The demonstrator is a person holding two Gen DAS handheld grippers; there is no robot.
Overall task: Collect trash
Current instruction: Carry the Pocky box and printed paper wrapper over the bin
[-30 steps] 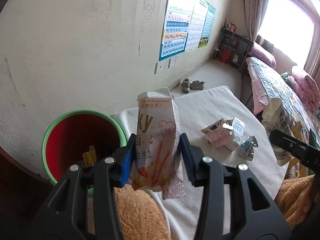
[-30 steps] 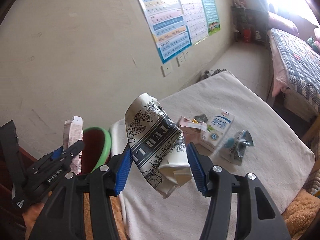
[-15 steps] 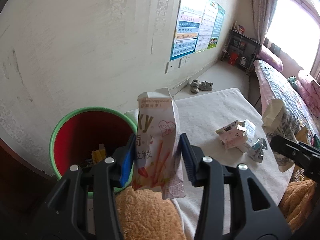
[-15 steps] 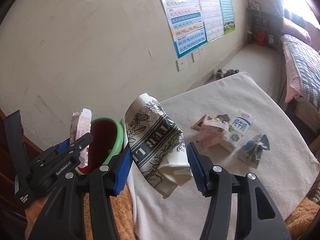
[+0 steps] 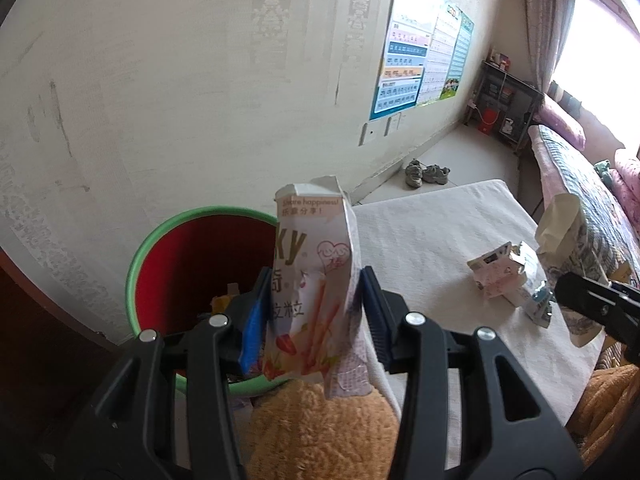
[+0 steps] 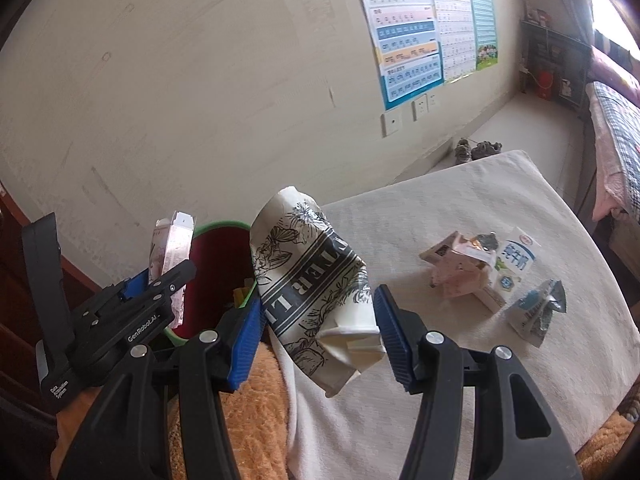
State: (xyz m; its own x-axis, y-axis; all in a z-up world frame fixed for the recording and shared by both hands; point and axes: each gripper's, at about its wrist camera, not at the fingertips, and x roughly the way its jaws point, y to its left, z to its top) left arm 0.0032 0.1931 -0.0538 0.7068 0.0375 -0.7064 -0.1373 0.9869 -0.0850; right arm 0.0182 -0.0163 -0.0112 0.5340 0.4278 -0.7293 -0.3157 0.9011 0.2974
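Note:
My left gripper (image 5: 314, 312) is shut on a pink and white snack box (image 5: 312, 280) and holds it upright at the near right rim of the red bin with a green rim (image 5: 176, 232). The box also shows in the right wrist view (image 6: 172, 248) beside the bin (image 6: 218, 248). My right gripper (image 6: 320, 332) is shut on a crumpled black and white paper cup (image 6: 308, 280), held above the table's left end, just right of the bin. More trash lies on the white cloth: a pink carton (image 6: 456, 272), a milk carton (image 6: 516, 260) and a blue wrapper (image 6: 536, 312).
The table carries a white cloth (image 6: 440, 208) with an orange fluffy blanket (image 6: 240, 408) at its near edge. A wall with posters (image 6: 408, 40) stands behind. Shoes (image 6: 476, 150) lie on the floor. A bed (image 5: 580, 184) is at the right.
Both grippers have moved left toward the bin with their loads. The bin now looks larger and more central in the left wrist view.

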